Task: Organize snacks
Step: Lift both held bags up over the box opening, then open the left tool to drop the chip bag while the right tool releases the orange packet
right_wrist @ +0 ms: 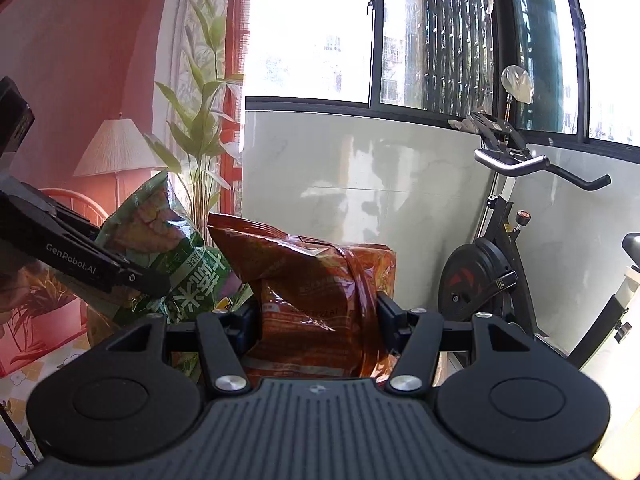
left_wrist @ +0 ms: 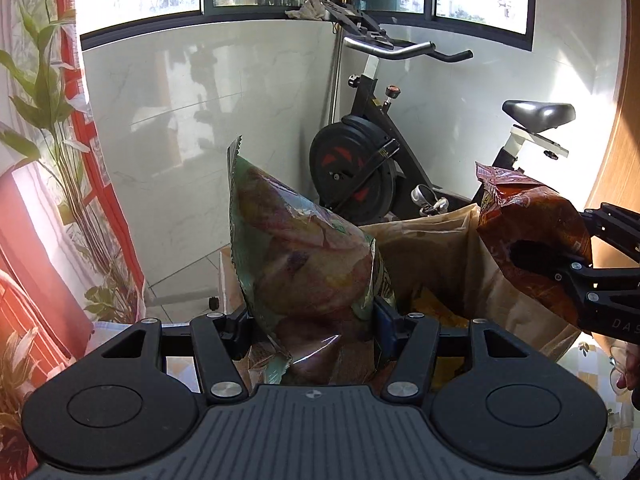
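Observation:
In the left wrist view my left gripper [left_wrist: 312, 320] is shut on a puffy green snack bag [left_wrist: 296, 248], which stands upright between the pads, lifted in the air. At the right of that view the right gripper [left_wrist: 556, 260] holds an orange-red snack bag [left_wrist: 528, 216] above an open brown paper bag [left_wrist: 436, 256]. In the right wrist view my right gripper [right_wrist: 318, 316] is shut on the orange-red snack bag [right_wrist: 316, 280], pinched at both sides. The left gripper [right_wrist: 132, 276] and its green snack bag [right_wrist: 168, 248] show at the left.
An exercise bike [left_wrist: 372, 168] stands behind the paper bag against a pale tiled wall below windows. A tall leafy plant [left_wrist: 60, 152] and red curtain are at the left. A patterned tablecloth [right_wrist: 24, 376] lies below. A lamp [right_wrist: 118, 148] stands far left.

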### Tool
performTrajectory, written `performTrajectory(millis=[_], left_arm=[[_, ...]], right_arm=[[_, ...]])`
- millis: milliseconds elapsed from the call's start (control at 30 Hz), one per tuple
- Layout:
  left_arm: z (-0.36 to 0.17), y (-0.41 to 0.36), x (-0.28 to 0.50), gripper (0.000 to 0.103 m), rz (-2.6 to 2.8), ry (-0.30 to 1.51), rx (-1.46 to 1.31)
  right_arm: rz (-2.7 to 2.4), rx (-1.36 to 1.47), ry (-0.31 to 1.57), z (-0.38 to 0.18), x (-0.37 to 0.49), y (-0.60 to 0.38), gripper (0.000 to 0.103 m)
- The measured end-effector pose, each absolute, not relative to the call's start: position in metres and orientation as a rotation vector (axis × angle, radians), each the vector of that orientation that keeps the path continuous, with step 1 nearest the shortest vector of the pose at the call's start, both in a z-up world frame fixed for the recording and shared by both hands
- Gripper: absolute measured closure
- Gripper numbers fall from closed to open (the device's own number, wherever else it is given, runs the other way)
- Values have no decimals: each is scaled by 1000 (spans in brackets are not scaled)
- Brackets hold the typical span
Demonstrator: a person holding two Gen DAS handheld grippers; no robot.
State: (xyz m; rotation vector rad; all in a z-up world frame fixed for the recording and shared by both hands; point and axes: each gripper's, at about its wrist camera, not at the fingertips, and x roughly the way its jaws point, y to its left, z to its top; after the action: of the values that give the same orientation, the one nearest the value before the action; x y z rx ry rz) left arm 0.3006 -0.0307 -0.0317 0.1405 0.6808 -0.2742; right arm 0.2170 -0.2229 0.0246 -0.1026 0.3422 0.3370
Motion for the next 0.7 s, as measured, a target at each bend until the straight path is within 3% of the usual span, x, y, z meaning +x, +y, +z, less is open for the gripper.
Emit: performTrajectory(millis=[267, 367, 467, 700], left_arm=[[-48, -42, 324, 40, -278, 791, 269], [-48, -45, 328, 37, -271, 788, 268], [-40, -38, 327, 26, -262, 763, 191], [-28, -26, 317, 25, -235, 710, 145]], right_arm=[[333, -71, 366, 16, 219, -229, 44], [336, -78, 367, 15, 218, -227, 44], [340, -83, 370, 15, 217, -226, 44], [345, -64, 383, 14, 220, -225, 44]])
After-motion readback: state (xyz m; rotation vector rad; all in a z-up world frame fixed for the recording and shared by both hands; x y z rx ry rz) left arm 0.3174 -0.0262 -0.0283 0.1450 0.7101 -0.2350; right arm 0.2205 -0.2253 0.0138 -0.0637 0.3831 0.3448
